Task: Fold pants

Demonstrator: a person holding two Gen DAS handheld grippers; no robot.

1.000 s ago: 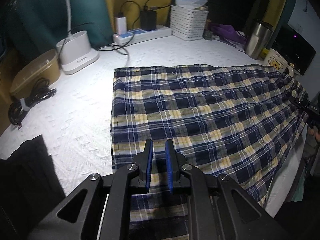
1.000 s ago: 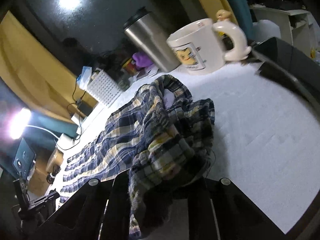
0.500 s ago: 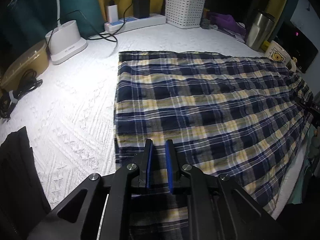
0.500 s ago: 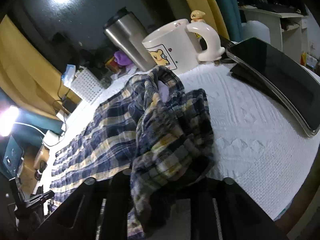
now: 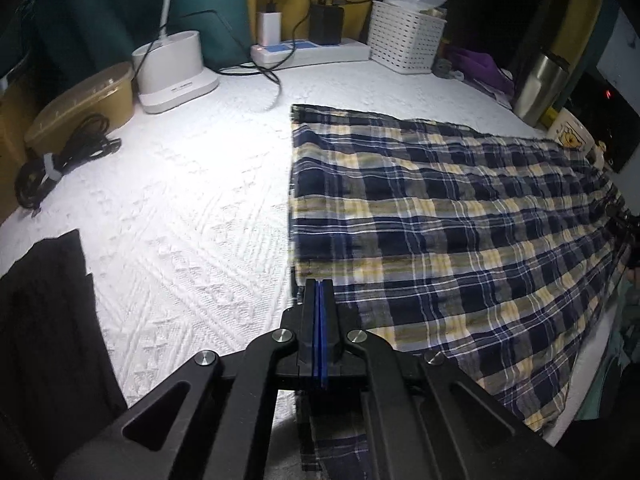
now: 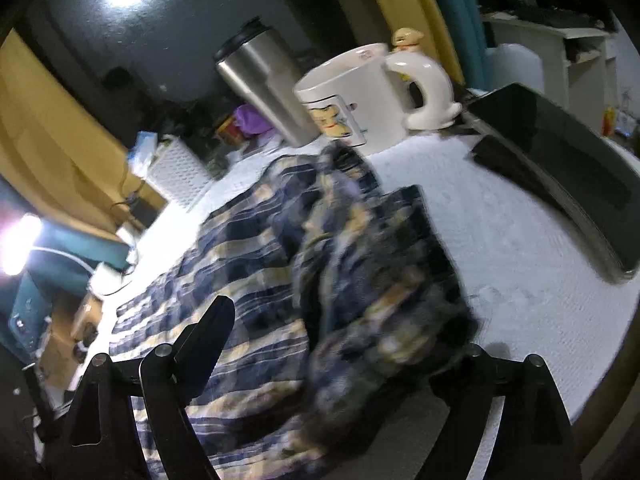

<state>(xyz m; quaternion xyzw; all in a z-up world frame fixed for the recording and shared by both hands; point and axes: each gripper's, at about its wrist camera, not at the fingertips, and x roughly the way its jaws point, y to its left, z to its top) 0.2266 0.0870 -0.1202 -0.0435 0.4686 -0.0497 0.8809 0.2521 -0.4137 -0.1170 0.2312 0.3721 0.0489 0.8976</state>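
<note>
Ahead of our left gripper (image 5: 319,285), in the left wrist view, the plaid pants (image 5: 440,216) lie spread nearly flat on the white textured cloth (image 5: 180,208), running from the fingertips away to the right; we judge the smoothing done and the folding itself not yet begun. The blue-lined fingers are pressed together at the near hem corner, and whether fabric sits between them we cannot tell, since the pads meet with no gap. The weave looks thin and crinkled, navy and yellow checks, with a straight cut hem on the tool's left. Farther ahead stand a white lamp base (image 5: 172,74), a power strip (image 5: 312,50) and a perforated white basket (image 5: 406,38). In the right wrist view, blurred by motion, the waistband end of the pants (image 6: 380,280) is bunched in a soft heap directly in front of our right gripper (image 6: 344,332), whose fingers are spread wide, one (image 6: 208,332) clear on the left, the other hidden behind the heap. Beyond the heap stand a glossy ceramic mug (image 6: 360,96) and a brushed steel tumbler (image 6: 264,84); a dark flat tablet (image 6: 560,168) lies off to the right.
</note>
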